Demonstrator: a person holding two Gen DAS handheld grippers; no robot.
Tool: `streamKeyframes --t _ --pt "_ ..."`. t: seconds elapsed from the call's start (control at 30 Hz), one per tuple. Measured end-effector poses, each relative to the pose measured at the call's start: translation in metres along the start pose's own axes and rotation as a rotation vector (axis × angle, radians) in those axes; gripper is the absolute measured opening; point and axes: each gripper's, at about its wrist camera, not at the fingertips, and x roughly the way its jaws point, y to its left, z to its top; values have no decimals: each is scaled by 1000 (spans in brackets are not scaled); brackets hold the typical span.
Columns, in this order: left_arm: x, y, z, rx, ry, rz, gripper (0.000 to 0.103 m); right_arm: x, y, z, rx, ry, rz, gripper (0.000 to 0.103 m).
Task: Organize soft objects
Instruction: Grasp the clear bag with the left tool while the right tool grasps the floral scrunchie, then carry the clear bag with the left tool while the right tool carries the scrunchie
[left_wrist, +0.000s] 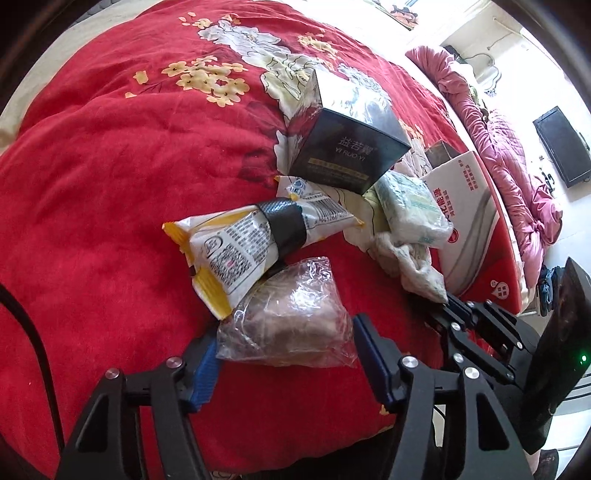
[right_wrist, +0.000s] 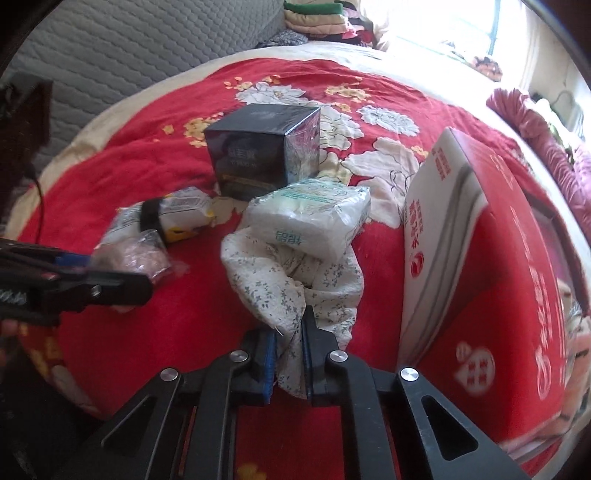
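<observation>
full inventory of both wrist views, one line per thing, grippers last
quilt: 1, red floral, under everything
black box: 1, far centre
snack packet: 1, white-yellow, black band around it, left of centre
clear bag: 1, brownish contents, between left gripper's fingers
tissue pack: 1, white, atop the cloth
floral cloth: 1, cream, centre
carton: 1, red-white, right
left gripper: around the bag
right gripper: shut on cloth

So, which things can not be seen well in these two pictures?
- Clear bag, left wrist view: crinkled plastic and glare blur the brownish contents.
- Floral cloth, right wrist view: its lower part is hidden between the right gripper fingers.
- Red carton, right wrist view: cut off by the edge.
- Dark box, right wrist view: label too blurred.
</observation>
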Motion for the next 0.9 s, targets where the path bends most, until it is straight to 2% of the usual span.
streamKeyframes --t 0.1,0.33,0.7,0.9 --pt "-6 1 -3 4 -1 -1 66 -11 2 -3 21 -17 46 12" --pt "-17 -2 -10 18 -7 10 66 -30 13 -4 17 -43 94 11" --pt "-47 -25 -14 68 -76 19 66 -74 11 2 59 -148 82 10" --pt "-62 -43 -20 120 -115 49 66 -97 8 2 78 -194 69 10"
